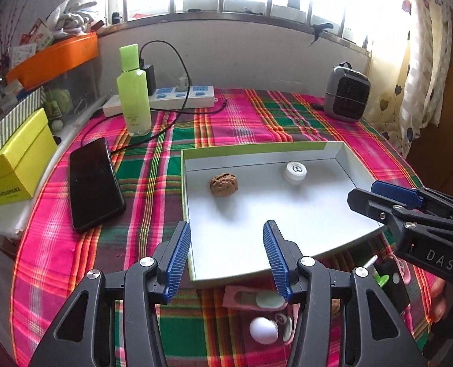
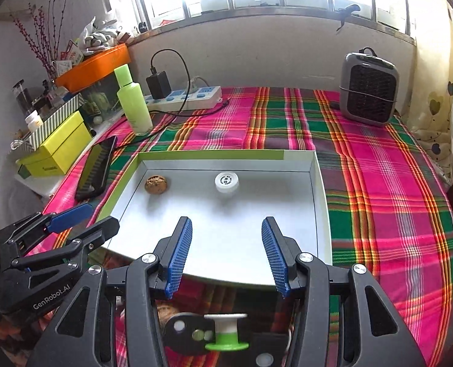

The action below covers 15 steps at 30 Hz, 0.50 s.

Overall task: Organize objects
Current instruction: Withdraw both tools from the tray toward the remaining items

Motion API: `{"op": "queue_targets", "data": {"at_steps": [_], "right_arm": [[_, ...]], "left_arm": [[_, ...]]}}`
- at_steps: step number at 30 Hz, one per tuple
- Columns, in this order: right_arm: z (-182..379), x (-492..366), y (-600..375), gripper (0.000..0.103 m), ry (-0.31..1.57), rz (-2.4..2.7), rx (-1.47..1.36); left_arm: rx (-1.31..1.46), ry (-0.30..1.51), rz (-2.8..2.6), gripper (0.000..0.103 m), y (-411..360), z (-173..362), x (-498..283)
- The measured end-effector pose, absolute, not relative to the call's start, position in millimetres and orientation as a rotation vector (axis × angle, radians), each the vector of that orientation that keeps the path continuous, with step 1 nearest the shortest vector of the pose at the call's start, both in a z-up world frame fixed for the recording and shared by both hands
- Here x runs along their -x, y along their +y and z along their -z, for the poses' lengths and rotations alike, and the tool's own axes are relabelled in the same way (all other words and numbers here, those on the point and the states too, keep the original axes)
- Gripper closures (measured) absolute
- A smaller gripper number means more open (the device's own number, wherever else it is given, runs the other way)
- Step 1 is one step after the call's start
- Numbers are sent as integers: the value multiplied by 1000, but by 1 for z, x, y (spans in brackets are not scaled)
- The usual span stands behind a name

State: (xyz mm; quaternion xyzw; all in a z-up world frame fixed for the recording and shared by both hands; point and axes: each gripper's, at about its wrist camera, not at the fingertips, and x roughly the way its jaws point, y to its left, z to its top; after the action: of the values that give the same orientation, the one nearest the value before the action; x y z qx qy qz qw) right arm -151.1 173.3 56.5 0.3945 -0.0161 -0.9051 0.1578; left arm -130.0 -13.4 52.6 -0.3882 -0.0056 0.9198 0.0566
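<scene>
From my left wrist camera, the left gripper had its jaws spread apart with nothing between them, hanging over the near left part of the shallow white tray on the plaid-covered table. The walnut lay inside the tray, ahead of the jaws and a little left of their gap, well clear of both blue pads. The small white round cap sat farther back and to the right in the tray, near its far wall, also apart from the jaws. The right gripper reached in from the right edge above the tray's right rim, and its jaws looked parted and empty there too. Below my left jaws, outside the tray, I could make out a white ball and a pink item on the cloth. From my right wrist camera, the right gripper also stood released, empty, over the tray's near middle. The walnut lay in the far left corner, ahead and left of the jaws; the cap sat almost straight ahead of the gap, near the far wall, untouched. The left gripper showed at lower left by the tray's left rim. A green-and-white spool lay beneath my jaws, outside the tray.
</scene>
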Motion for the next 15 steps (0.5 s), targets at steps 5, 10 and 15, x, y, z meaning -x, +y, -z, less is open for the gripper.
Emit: {"op": "queue_targets", "data": {"at_steps": [5, 10, 15], "right_arm": [[-59, 125, 185, 54, -58, 2619, -1091], [-56, 104, 195, 54, -64, 2627, -1085], [-49, 86, 202, 54, -35, 2647, -1100]], "left_arm": [[1173, -59, -2777, 55, -18, -48, 108], [1151, -102, -2763, 55, -23, -48, 91], [1150, -119, -2758, 55, -27, -44, 77]]}}
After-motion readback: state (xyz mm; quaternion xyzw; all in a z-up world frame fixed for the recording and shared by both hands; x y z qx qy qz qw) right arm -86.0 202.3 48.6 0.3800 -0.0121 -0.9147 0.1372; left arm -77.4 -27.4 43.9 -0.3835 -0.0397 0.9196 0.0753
